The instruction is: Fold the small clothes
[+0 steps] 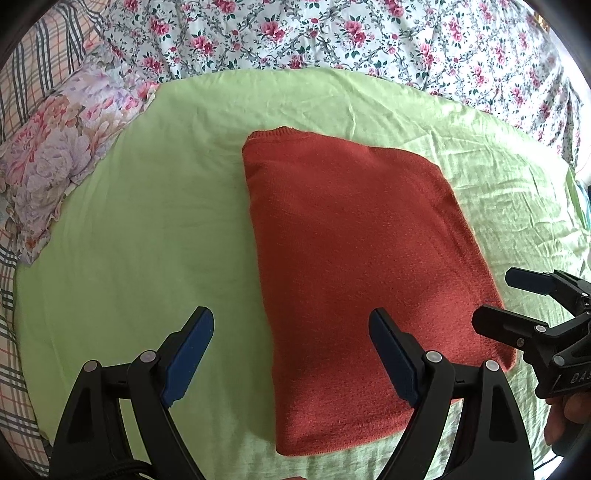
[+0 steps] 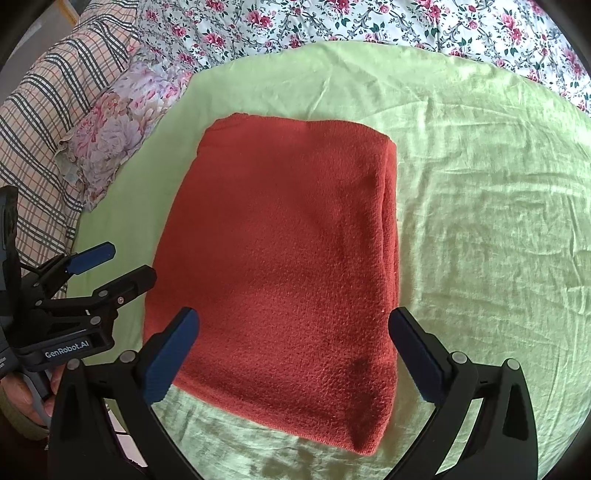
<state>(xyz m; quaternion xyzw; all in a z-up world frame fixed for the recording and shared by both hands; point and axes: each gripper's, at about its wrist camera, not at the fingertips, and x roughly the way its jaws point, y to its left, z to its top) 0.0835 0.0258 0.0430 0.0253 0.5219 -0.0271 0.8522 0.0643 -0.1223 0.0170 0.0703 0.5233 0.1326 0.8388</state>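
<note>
A rust-red knit garment (image 1: 351,240) (image 2: 280,240) lies folded into a thick rectangle on a light green sheet (image 1: 147,221) (image 2: 480,221). My left gripper (image 1: 291,321) is open, hovering over the garment's near left edge with nothing between its pads. It also appears at the left of the right wrist view (image 2: 131,262), beside the garment's left side. My right gripper (image 2: 293,317) is open too, its fingers spread almost as wide as the garment's near end and not touching it. From the left wrist view it (image 1: 495,298) sits at the garment's near right corner.
A floral pillow (image 1: 55,158) (image 2: 110,136) lies left of the sheet, on plaid fabric (image 1: 37,55) (image 2: 48,110). A flowered bedspread (image 1: 332,33) (image 2: 369,22) runs along the far side. A hand (image 1: 565,417) (image 2: 22,395) holds each gripper's handle.
</note>
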